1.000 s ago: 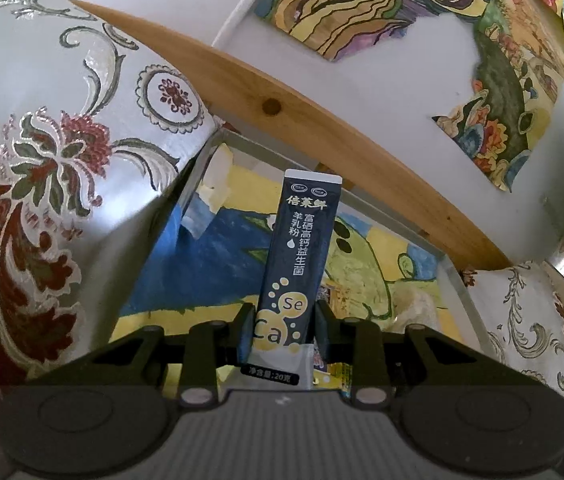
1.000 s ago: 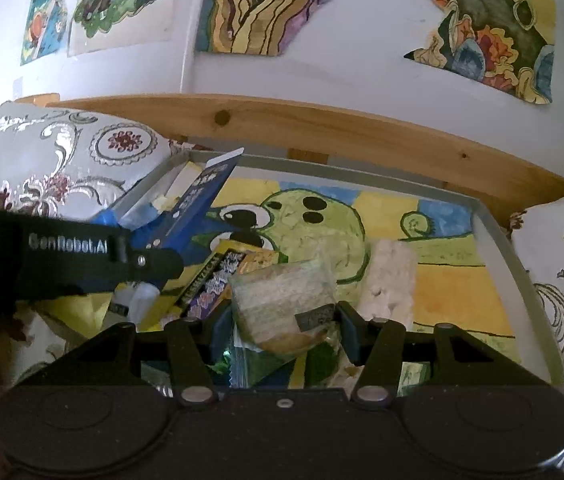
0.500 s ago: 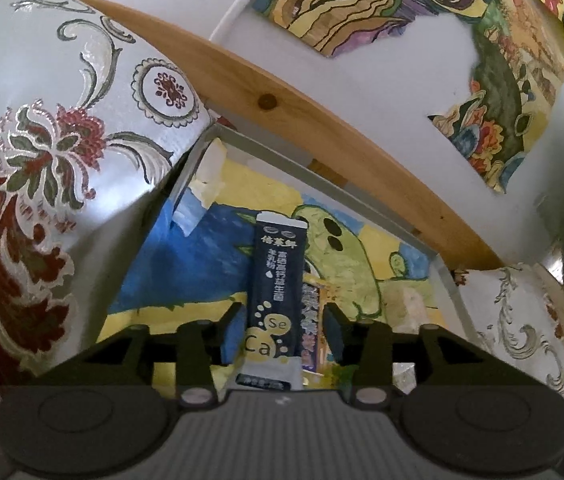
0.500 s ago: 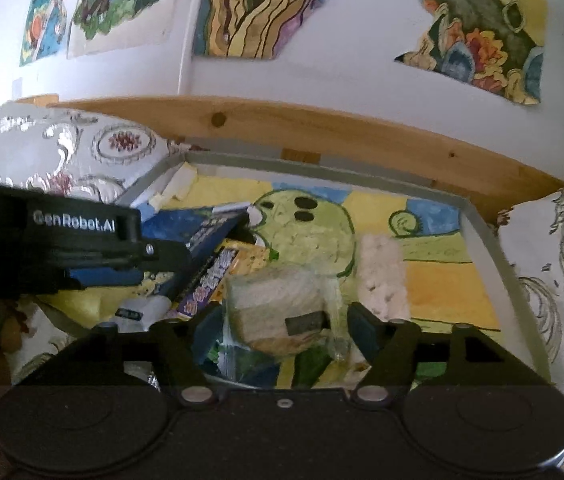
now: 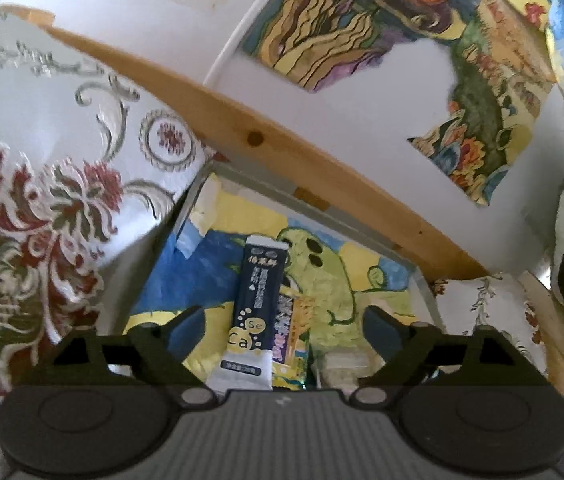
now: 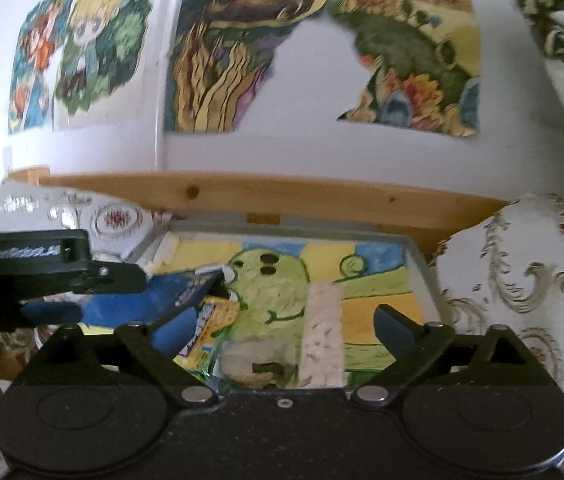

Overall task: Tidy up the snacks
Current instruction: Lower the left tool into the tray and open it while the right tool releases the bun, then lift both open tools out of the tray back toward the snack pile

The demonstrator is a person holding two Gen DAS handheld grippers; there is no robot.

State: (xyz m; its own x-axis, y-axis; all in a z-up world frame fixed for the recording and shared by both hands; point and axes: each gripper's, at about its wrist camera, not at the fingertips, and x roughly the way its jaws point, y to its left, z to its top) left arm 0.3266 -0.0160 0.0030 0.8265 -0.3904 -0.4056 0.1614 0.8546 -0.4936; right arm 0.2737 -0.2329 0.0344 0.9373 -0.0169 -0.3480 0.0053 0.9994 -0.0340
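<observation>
A grey-rimmed tray (image 5: 426, 292) with a painted green cartoon on its floor holds the snacks. In the left wrist view a dark navy sachet (image 5: 257, 300) lies flat in it, beside a purple and yellow packet (image 5: 290, 328). My left gripper (image 5: 284, 320) is open above them, its fingers well apart from the sachet. In the right wrist view a clear-wrapped bun (image 6: 257, 364) rests on the tray (image 6: 290, 228) next to a white rice cracker bar (image 6: 322, 332). My right gripper (image 6: 284, 326) stands open over them and holds nothing. The navy sachet (image 6: 189, 288) shows at left under the left gripper's body (image 6: 41, 268).
Floral embroidered cushions press against the tray on the left (image 5: 61, 208) and on the right (image 6: 522, 300). A wooden rail (image 6: 282, 196) runs behind the tray, under a white wall with torn paintings (image 6: 221, 60).
Both grippers have opened and drawn back. The navy sachet dropped from upright in the left fingers to lying flat in the tray; the wrapped bun left the right fingers and rests in the tray.
</observation>
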